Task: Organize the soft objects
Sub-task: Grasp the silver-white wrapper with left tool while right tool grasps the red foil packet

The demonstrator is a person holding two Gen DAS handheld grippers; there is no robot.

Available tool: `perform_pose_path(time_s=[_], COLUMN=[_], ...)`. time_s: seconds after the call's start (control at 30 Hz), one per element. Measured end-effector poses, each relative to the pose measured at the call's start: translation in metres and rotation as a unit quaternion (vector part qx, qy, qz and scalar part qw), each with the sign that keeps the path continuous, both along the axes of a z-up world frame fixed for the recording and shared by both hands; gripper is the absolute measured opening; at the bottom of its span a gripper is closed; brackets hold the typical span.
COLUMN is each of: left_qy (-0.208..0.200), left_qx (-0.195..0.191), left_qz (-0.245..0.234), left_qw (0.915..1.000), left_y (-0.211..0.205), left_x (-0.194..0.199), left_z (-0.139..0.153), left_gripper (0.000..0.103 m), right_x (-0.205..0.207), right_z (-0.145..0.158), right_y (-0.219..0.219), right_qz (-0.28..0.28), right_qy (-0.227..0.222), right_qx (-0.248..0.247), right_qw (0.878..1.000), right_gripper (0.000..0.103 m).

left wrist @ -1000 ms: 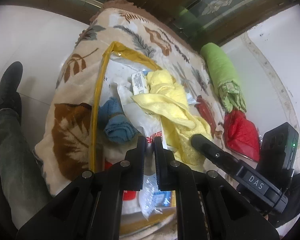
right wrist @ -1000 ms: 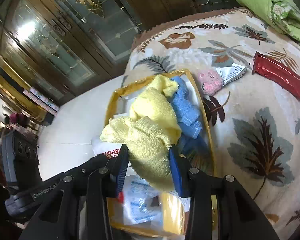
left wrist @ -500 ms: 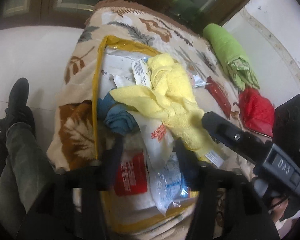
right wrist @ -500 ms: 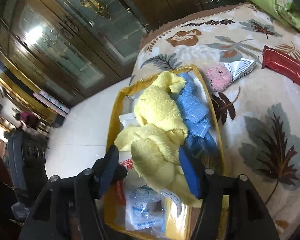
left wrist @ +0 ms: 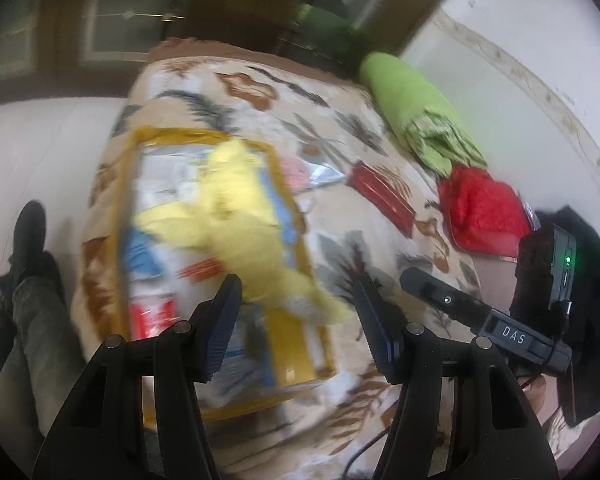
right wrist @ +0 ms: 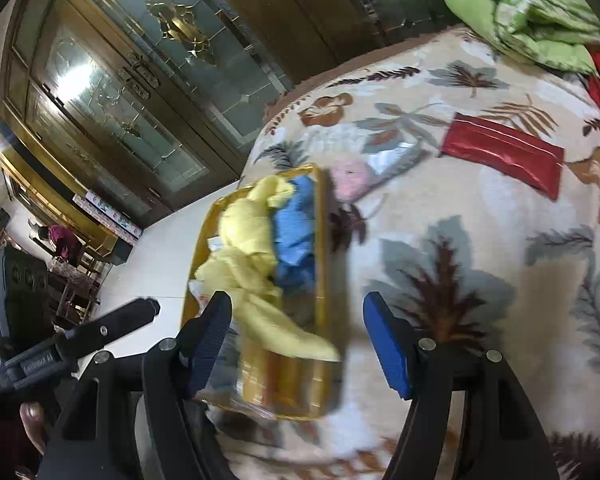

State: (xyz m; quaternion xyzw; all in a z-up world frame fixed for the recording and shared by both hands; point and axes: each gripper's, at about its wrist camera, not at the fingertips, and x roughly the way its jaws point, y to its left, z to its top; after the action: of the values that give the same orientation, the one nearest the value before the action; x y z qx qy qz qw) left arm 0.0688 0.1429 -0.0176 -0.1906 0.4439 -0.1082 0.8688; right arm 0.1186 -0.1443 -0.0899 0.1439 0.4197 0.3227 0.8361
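Observation:
A clear bag with a yellow rim lies on the leaf-patterned blanket. A yellow towel is heaped in it over a blue towel and some plastic packets. My left gripper hovers open above the bag's near right corner, touching nothing. My right gripper hangs over the bag's near end with its jaws opening. The towel's loose tail shows between its fingers, unpressed. A pink soft thing lies just outside the bag.
A red foil packet, a folded green quilt and a red quilted cushion lie further along the blanket. A person's leg and shoe are on the white floor at left. Glass-fronted cabinets stand behind.
Both grippers have opened and drawn back from the bag, sliding right. The right one has let go of the yellow towel, which now rests in the bag.

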Motion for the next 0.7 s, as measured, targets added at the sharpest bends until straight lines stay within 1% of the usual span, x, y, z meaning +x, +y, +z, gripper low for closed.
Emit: perform_pose_path(time_s=[0.1, 0.23, 0.33, 0.43, 0.5, 0.6, 0.67, 0.7], left_qy=[0.005, 0.016, 0.022, 0.021, 0.025, 0.037, 0.036, 0.036], left_qx=[0.010, 0.021, 0.047, 0.080, 0.110, 0.127, 0.134, 0.143], left_qz=[-0.030, -0.043, -0.064, -0.089, -0.108, -0.124, -0.134, -0.137], left_qw=[0.9995, 0.9987, 0.9966, 0.9926, 0.9877, 0.9834, 0.9813, 0.9796], left_y=[-0.024, -0.040, -0.057, -0.076, -0.090, -0.105, -0.112, -0.116], left_x=[0.027, 0.061, 0.090, 0.117, 0.140, 0.166, 0.177, 0.185], left_z=[0.001, -0.002, -0.008, -0.016, -0.024, -0.038, -0.043, -0.046], left_gripper=[0.059, 0.059, 0.059, 0.059, 0.059, 0.059, 0.059, 0.059], right_x=[0.012, 0.029, 0.046, 0.066, 0.080, 0.103, 0.115, 0.121], right_z=[-0.003, -0.007, -0.010, -0.013, -0.015, -0.020, -0.022, -0.022], right_y=[-0.022, -0.045, -0.056, -0.064, -0.068, -0.072, -0.073, -0.074], right_qz=[-0.010, -0.030, -0.042, -0.048, -0.050, -0.046, -0.049, -0.051], right_qy=[0.012, 0.017, 0.022, 0.020, 0.015, 0.019, 0.015, 0.013], right_qx=[0.011, 0.019, 0.008, -0.007, -0.028, -0.049, -0.069, -0.078], right_qw=[1.000, 0.999, 0.999, 0.999, 0.998, 0.998, 0.996, 0.996], right_gripper=[0.069, 0.069, 0.069, 0.069, 0.069, 0.069, 0.070, 0.071])
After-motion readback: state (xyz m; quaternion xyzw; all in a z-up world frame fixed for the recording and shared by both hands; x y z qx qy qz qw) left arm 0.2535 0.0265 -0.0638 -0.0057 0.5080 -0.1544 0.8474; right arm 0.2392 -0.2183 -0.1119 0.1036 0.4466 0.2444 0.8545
